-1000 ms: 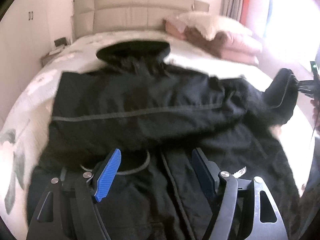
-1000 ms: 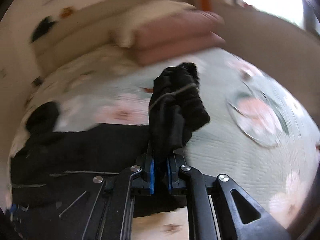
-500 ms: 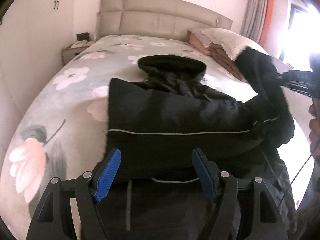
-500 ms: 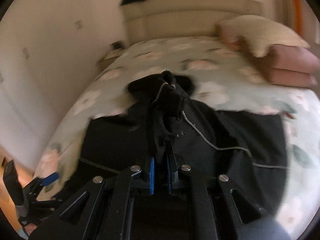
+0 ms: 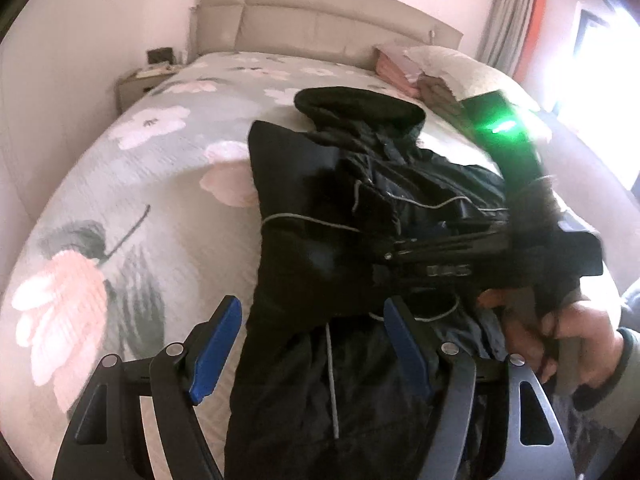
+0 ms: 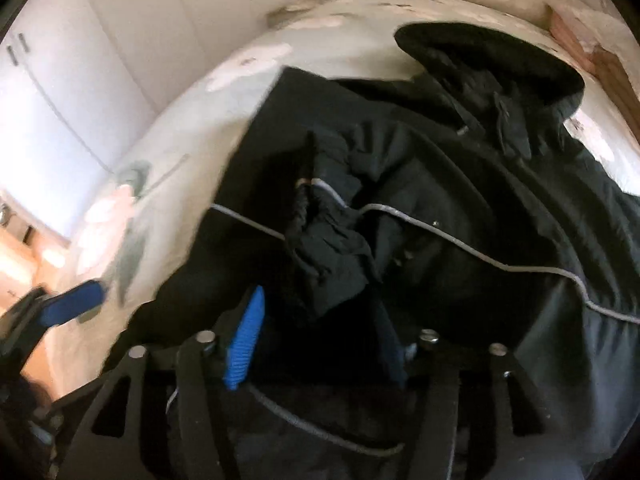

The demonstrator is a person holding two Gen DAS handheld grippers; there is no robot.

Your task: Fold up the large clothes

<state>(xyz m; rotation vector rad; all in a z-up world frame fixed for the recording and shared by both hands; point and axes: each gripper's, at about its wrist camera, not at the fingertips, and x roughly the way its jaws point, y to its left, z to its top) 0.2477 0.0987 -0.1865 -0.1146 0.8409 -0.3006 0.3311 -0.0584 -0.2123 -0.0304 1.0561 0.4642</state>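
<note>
A large black jacket (image 5: 320,208) with grey piping lies on the flowered bed (image 5: 132,184), hood toward the headboard. Its right sleeve (image 6: 328,240) is folded across the chest, cuff bunched on top. My left gripper (image 5: 312,344) is open, hovering over the jacket's lower left side. My right gripper (image 6: 316,336) is open just behind the sleeve cuff, jaws apart, the cuff lying loose on the jacket. The right gripper also shows in the left wrist view (image 5: 448,256), held by a hand over the jacket.
Pink and cream pillows (image 5: 432,72) are stacked at the bed's right head end. A beige headboard (image 5: 328,24) stands behind, a nightstand (image 5: 140,84) at the far left. White wardrobe doors (image 6: 60,80) line the left wall. The left gripper's blue pad (image 6: 72,306) shows at left.
My right gripper carried the sleeve from the bed's right side across the jacket's chest, then opened and let it go. My left gripper stayed open, drifting slightly left.
</note>
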